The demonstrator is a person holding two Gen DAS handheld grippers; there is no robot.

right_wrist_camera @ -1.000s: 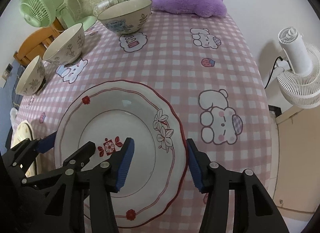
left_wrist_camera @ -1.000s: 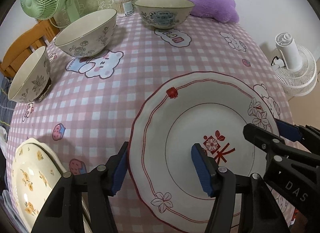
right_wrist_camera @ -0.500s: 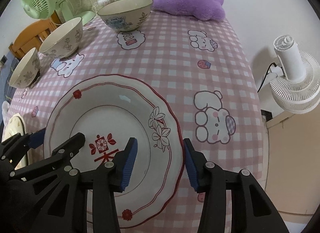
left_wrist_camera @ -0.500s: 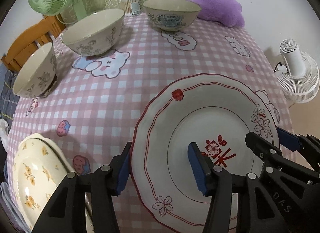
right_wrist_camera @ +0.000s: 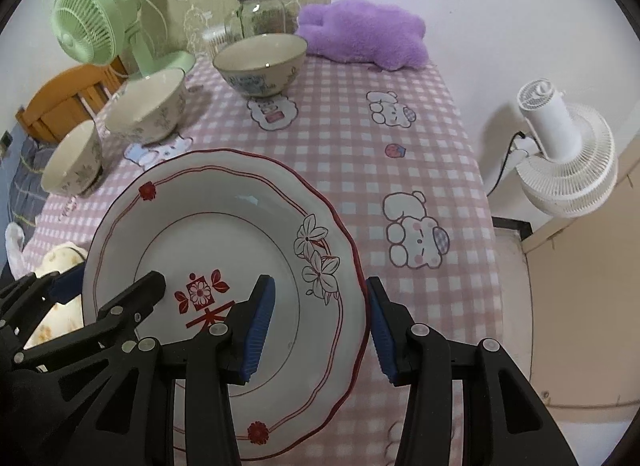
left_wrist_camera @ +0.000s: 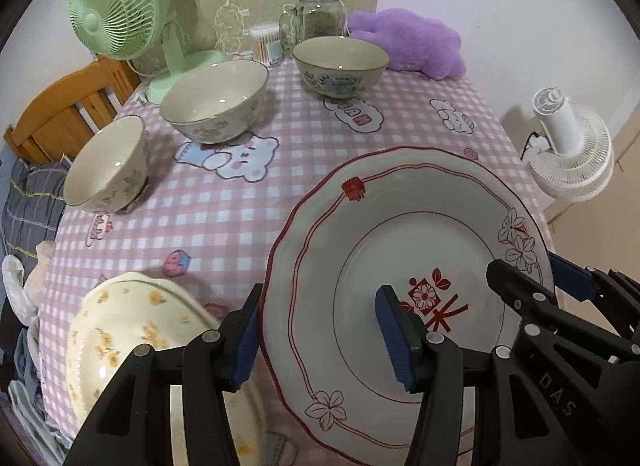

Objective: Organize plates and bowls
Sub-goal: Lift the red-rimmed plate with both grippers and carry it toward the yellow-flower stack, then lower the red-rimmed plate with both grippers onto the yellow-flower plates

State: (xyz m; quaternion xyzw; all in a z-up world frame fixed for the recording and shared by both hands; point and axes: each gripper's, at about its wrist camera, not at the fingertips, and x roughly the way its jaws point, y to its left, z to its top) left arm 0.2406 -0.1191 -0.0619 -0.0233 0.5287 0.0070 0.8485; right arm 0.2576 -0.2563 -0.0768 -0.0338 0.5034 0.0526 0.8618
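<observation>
Both pairs of fingers are closed partway across opposite rims of the red-trimmed plate (left_wrist_camera: 404, 266): the left gripper (left_wrist_camera: 324, 334) clamps its left edge, one blue pad under the rim and one on the inner face, and the right gripper (right_wrist_camera: 318, 326) does the same on the right edge. Each gripper's jaws have just been closing, with the plate rim between them. The plate sits tilted above the pink checked tablecloth (left_wrist_camera: 248, 201) (its far edge looks raised off the cloth).

A yellow-flowered plate (left_wrist_camera: 132, 330) lies just beside it at the near left corner. Farther back stand three bowls: a large floral bowl (left_wrist_camera: 214, 99), a blue-patterned bowl (left_wrist_camera: 340, 63) near the purple plush (left_wrist_camera: 412, 45), and a smaller bowl (left_wrist_camera: 106, 163) at the left edge.
</observation>
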